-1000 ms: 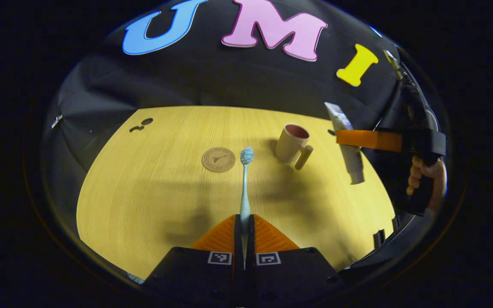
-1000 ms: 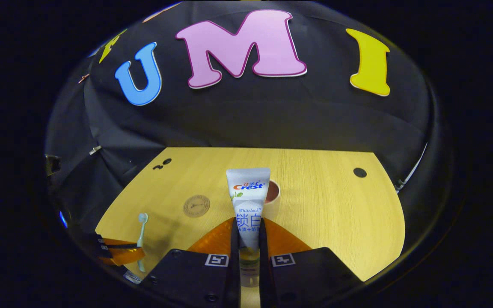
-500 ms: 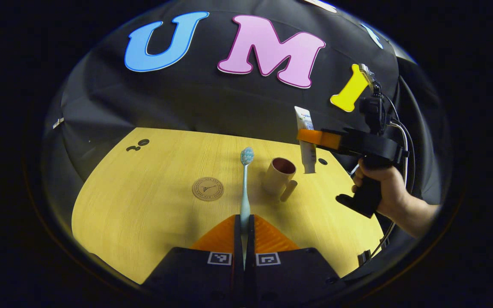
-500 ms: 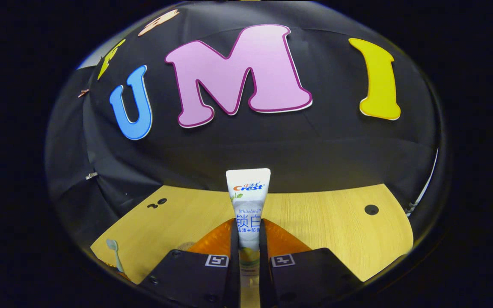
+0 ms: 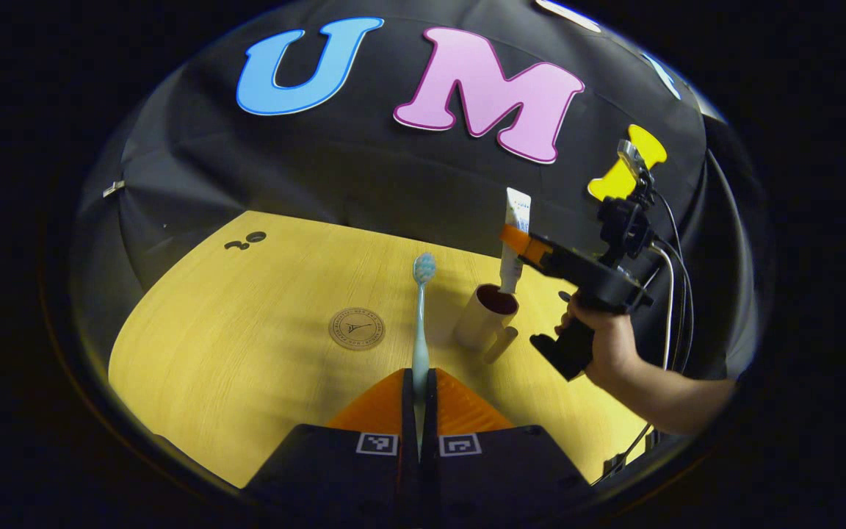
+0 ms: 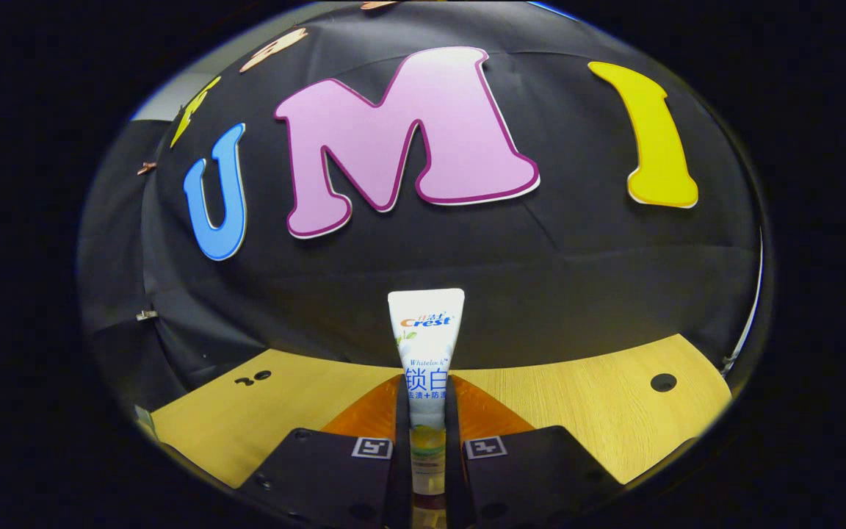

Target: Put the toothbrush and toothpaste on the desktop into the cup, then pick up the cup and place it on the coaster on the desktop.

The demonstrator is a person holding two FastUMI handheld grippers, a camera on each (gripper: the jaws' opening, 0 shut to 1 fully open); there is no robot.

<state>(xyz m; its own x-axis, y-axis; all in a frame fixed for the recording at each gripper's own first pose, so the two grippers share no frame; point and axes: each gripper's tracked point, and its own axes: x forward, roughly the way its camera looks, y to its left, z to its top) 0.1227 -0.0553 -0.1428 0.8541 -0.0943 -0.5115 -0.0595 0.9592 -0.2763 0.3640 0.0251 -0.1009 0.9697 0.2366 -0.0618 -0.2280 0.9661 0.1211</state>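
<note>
Both grippers are gripping: the left gripper (image 5: 418,382) is clamping the toothbrush (image 5: 421,316) handle at lower centre, bristles pointing up-frame, while the right gripper (image 6: 427,397) is pinching the white toothpaste (image 6: 425,345) tube. Compared with half a second ago, in the left gripper view the upright tube's lower end is now dipping into the cup (image 5: 483,317), right of the round coaster (image 5: 356,328) on the desktop (image 5: 247,323).

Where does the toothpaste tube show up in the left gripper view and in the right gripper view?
Left gripper view: toothpaste tube at right of centre, upright in the right gripper, its lower end at the cup's mouth.
Right gripper view: the tube at bottom centre, pinched between that gripper's fingers.
Shared landmark: the wooden desktop.
</note>
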